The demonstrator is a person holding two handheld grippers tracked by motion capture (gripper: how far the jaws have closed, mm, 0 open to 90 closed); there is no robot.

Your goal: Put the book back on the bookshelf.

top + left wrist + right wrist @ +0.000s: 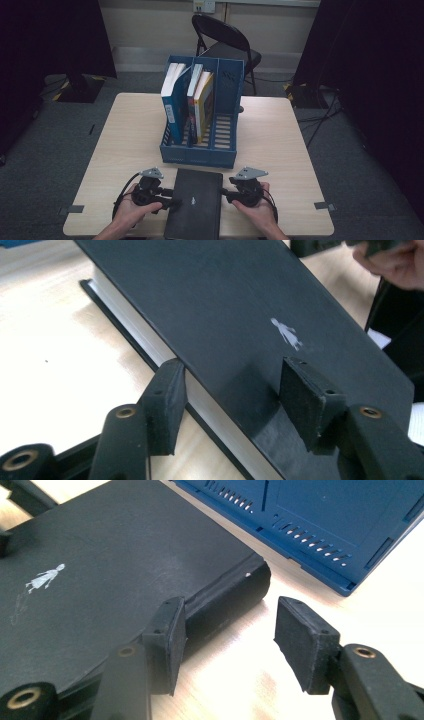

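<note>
Fingers (pixel 165 402) of your left gripper (pixel 227 405) straddle the page edge of the black book (pixel 194 202), one pad under the cover's lip, the other pad over the cover, not pressing, so they're parted. Your right gripper (pixel 227 640) is parted too: one finger (pixel 167 640) sits against the book's spine, the other stands clear over bare worktop (pixel 280 140). The book lies flat at the near edge between your hands, just in front of the blue file rack (pixel 200 150) with its upright books (pixel 192 100).
</note>
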